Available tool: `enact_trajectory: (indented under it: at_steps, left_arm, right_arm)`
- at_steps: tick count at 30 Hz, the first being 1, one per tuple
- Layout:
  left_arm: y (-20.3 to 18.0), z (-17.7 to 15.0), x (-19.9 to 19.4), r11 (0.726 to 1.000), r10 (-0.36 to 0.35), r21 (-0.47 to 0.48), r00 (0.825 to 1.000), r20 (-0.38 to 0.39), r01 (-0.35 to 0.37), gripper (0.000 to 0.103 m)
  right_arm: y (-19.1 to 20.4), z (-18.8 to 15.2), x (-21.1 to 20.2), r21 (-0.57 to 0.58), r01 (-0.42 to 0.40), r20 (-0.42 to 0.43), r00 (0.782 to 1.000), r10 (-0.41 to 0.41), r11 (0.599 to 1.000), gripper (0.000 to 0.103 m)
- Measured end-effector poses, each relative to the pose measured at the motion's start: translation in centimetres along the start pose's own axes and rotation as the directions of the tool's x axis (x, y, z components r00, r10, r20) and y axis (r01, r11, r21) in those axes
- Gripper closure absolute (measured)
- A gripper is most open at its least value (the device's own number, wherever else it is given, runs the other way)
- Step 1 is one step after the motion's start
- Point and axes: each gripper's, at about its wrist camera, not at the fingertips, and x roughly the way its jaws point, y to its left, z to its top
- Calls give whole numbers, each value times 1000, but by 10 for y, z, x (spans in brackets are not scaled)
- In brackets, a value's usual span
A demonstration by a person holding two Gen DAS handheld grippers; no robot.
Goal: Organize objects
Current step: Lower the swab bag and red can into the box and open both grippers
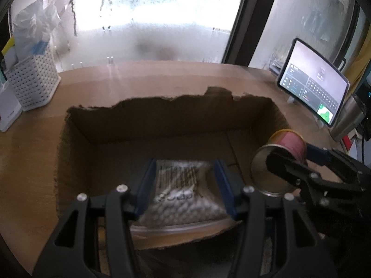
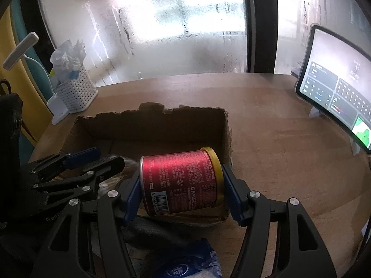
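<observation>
An open cardboard box (image 1: pixel 162 115) with torn edges sits on the wooden table. My left gripper (image 1: pixel 184 169) is shut on a clear plastic bag (image 1: pixel 183 199) of small white pellets with a barcode, held over the near part of the box. My right gripper (image 2: pixel 182 185) is shut on a red can (image 2: pixel 176 169) with a yellow lid. The can lies sideways over the box's near right corner. In the left wrist view the red can (image 1: pixel 287 139) and right gripper (image 1: pixel 292 156) appear at the box's right wall. The left gripper (image 2: pixel 104 158) shows at the left of the right wrist view.
A white perforated basket (image 1: pixel 32 81) stuffed with bags stands at the back left, with a white device (image 1: pixel 9 108) beside it. A tablet on a stand (image 1: pixel 313 92) and a steel tumbler (image 1: pixel 347 118) stand at the right. A blue packet (image 2: pixel 192 264) lies near the table's front edge.
</observation>
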Motion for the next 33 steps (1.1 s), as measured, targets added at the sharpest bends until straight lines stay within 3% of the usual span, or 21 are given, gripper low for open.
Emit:
enact_trajectory:
  at_steps: [10, 16, 33]
  left_arm:
    - [5, -2, -2, 1000, 2, -20, 1000, -13, -2, 49]
    - [10, -6, -8, 999, 34, -29, 999, -11, -34, 49]
    - [14, -22, -46, 996, 77, -49, 996, 53, -74, 48]
  right_arm:
    - [1, -1, 1, 18, 8, 2, 1000, -8, 1000, 37]
    - [5, -2, 0, 20, -20, 3, 1000, 20, 1000, 25]
    - [19, -13, -29, -8, 8, 39, 999, -8, 1000, 15]
